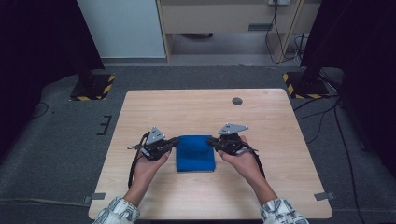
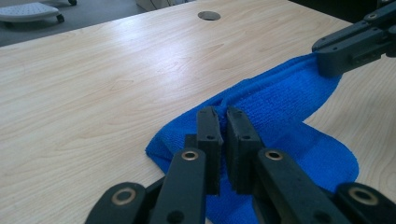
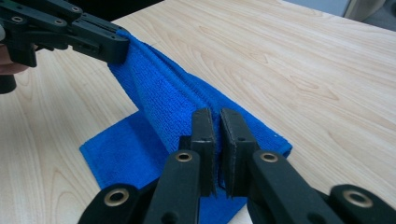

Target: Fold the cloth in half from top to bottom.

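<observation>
- The table (image 2: 93,84) is showing a pale wood-grain top, smooth with a soft sheen.
- The blue cloth (image 3: 173,100) is looking like looped terry fabric, matt and nubbly, with a stitched hem.
- The left gripper (image 2: 223,122) and right gripper (image 3: 215,122) are showing matt black plastic jaws with brass-coloured metal rivets.
- The floor (image 1: 56,140) is appearing as dull grey carpet.

A light wooden table (image 1: 154,105) with a round cable hole (image 1: 237,101) stands on grey carpet (image 1: 56,140).
</observation>
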Motion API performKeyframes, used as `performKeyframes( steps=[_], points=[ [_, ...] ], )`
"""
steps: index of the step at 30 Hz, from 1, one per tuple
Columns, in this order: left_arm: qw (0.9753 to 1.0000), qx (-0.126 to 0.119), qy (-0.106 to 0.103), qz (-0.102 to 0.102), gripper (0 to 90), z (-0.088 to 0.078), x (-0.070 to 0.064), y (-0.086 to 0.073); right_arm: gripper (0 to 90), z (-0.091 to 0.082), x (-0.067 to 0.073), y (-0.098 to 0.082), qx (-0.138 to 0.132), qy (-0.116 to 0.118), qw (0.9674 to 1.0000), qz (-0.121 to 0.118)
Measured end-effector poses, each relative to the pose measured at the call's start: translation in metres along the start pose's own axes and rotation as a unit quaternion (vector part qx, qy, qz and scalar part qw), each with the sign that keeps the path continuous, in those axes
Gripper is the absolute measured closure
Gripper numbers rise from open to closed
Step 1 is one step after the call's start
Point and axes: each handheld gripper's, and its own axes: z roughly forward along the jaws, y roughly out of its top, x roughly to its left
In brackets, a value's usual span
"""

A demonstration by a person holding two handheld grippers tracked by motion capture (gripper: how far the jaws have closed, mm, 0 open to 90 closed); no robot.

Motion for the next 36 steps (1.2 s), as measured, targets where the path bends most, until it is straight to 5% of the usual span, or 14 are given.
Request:
performKeyframes(
  steps=[11, 19, 36],
  points=[
    [0.9999, 0.014, -0.005, 0.001, 81.2, -0.002, -0.006, -0.010, 85.1, 0.001, 0.001, -0.011, 0.006, 0.005, 1.0000, 0.005],
    [0.9996, -0.004, 0.001, -0.030, 41.1, -0.002, -0.006, -0.009, 85.2, 0.005, 0.006, -0.017, 0.016, 0.012, 0.9998, 0.004],
    [0.9980, -0.007, 0.038, -0.050, 26.6, 0.000, 0.007, -0.013, 85.3, 0.002, 0.015, -0.024, 0.009, 0.027, 0.9996, 0.007]
  ],
)
